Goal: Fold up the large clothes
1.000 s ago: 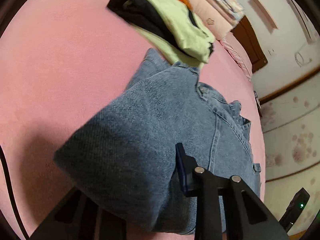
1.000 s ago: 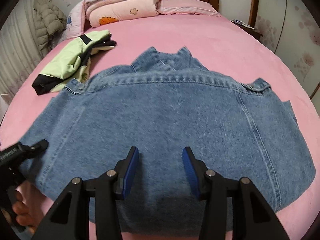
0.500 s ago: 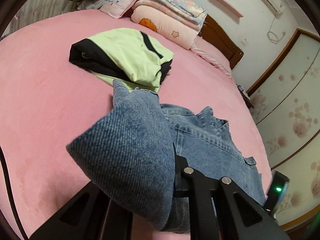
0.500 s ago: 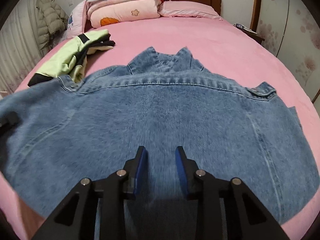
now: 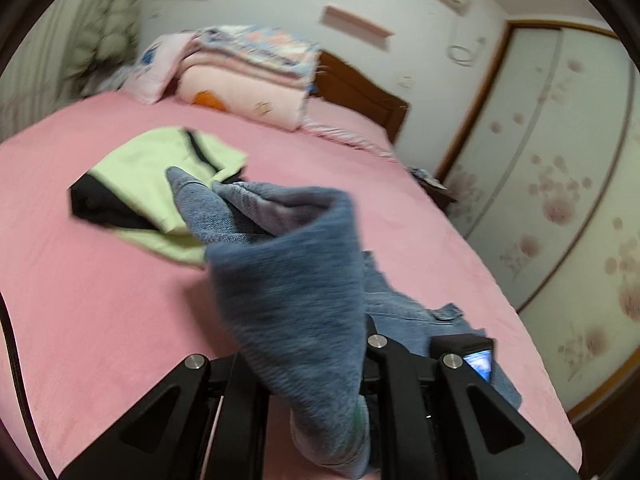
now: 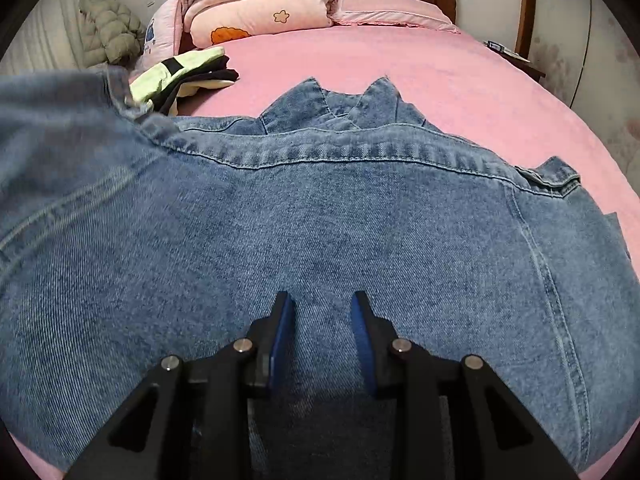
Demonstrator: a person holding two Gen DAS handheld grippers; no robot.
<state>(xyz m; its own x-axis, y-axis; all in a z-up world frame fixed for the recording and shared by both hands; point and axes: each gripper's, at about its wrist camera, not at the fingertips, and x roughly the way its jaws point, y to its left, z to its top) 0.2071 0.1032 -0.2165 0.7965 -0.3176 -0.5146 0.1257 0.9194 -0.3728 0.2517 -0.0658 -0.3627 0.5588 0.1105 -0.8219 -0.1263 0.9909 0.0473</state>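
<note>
The denim jacket (image 6: 320, 220) lies back-up across the near part of the pink bed (image 6: 400, 60), collar toward the far headboard, its long axis running left to right. The left gripper (image 5: 320, 360) has its fingers clamped on the jacket's left sleeve end and holds it lifted off the bed, so the cloth hangs in a blurred cone in front of the left wrist camera. The right gripper (image 6: 320, 320) sits over the near hem at the middle of the back panel. Its fingers have just been closing and now stand apart with flat denim showing between them; whether the pads pinch any cloth cannot be told. The coming fold likely turns on this: the lifted sleeve lies left of the body and must travel right, across the back, toward the right gripper. A folded green-and-black garment (image 6: 184, 76) lies just beyond the jacket's left shoulder, near the sleeve's path.
</note>
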